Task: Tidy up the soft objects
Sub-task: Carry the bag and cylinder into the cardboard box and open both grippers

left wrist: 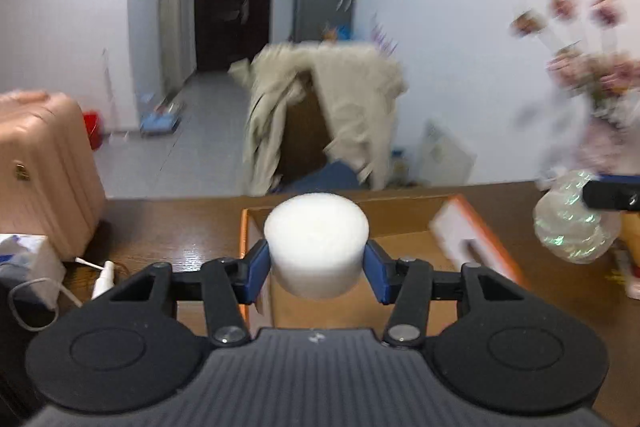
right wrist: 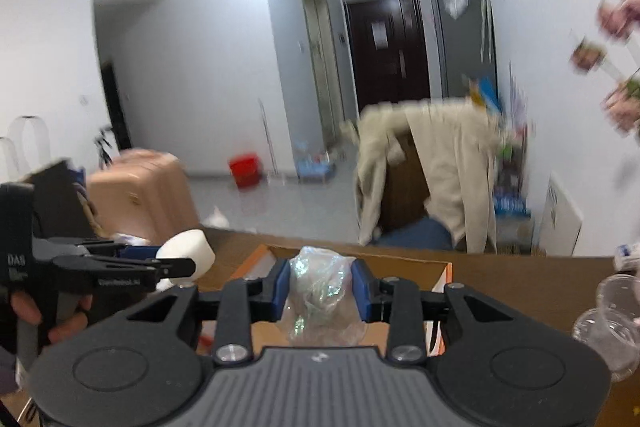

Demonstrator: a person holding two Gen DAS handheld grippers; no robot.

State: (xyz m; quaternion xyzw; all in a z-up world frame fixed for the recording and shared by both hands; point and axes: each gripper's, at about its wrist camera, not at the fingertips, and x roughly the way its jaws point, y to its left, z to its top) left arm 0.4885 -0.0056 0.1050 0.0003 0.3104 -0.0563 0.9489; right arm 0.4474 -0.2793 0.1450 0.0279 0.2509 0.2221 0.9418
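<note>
The left gripper [left wrist: 316, 263] holds a white foam cylinder [left wrist: 316, 245], its blue pads [left wrist: 258, 269] pressed against the cylinder's sides. The cylinder hangs in the air above the near left part of the open cardboard box [left wrist: 404, 227], which lies on the brown table [left wrist: 168, 227]. The right gripper [right wrist: 319, 289] is clamped on a crumpled clear plastic bundle [right wrist: 320, 293], its jaws narrow, also above the box [right wrist: 400, 261]; from the left wrist view the same bundle [left wrist: 574, 221] appears off the box's right wall, with a white and orange flap [left wrist: 470, 233] between them.

The box's orange-edged left wall runs just below the cylinder, and its far rim lies short of the table's far edge. To the box's left, a charger cable [left wrist: 102, 273] and a white tissue pack [left wrist: 24, 259] sit on the table, with bare wood between them and the box. A pink suitcase [left wrist: 44, 167] stands beyond the table's left edge. To the box's right, clear cups [right wrist: 612, 319] crowd the table. Beyond the far edge, a beige coat [left wrist: 348, 107] hangs over a chair; open floor lies behind it.
</note>
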